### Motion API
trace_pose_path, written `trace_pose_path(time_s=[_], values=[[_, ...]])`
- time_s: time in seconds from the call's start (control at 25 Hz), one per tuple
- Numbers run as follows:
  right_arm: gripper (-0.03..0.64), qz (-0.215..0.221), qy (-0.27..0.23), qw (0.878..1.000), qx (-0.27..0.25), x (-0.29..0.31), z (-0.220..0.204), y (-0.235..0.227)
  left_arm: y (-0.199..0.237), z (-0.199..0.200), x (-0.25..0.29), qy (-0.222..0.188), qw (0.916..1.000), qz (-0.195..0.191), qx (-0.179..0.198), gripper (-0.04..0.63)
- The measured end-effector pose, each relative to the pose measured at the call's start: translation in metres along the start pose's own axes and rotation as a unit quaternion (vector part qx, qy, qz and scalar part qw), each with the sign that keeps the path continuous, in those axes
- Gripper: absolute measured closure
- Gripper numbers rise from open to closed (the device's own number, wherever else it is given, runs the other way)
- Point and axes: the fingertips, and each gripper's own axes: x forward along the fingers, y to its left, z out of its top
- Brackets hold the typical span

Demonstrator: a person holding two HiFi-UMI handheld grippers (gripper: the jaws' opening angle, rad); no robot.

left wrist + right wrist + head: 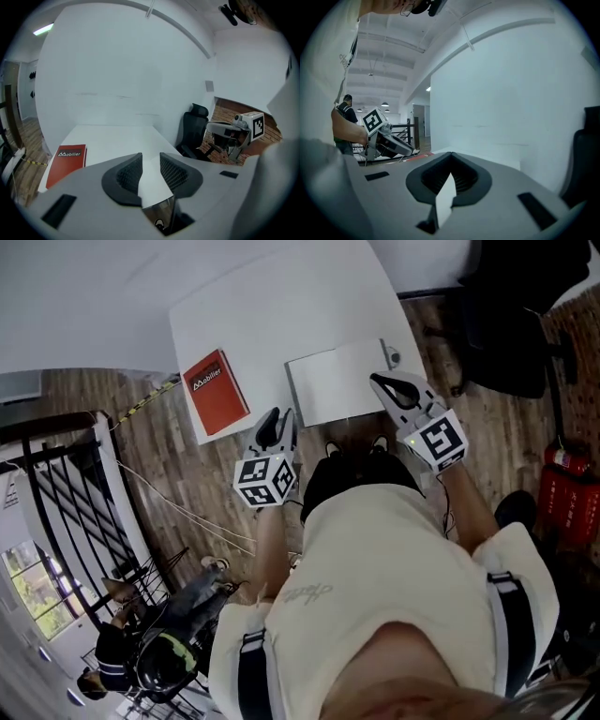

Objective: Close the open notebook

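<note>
The notebook (335,383) lies flat near the front edge of the white table (281,296), showing a blank white surface with a grey strip along its left edge. No centre fold can be made out. My right gripper (377,381) rests at the notebook's right edge, its jaws together at the tips (451,159), with only a white sliver showing below them. My left gripper (278,415) hovers at the table's front edge, just left of the notebook's near corner. Its jaws stand apart (151,164), with bare white table between them.
A red book (216,390) (67,161) lies at the table's left front corner. A small grey item (392,356) sits by the notebook's far right corner. A black office chair (506,324) (193,129) stands to the right, a red fire extinguisher (562,488) beyond it, and a black railing (56,484) to the left.
</note>
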Motion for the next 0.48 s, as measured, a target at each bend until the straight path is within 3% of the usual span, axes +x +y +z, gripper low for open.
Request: trace_pose_path(time_s=[0.48], values=[[0.612,0.032,0.039,0.998,-0.035,0.037,0.003,0.040,0.042,-0.088,0.015,0.071,0.9960,-0.004,-0.054,0.471]])
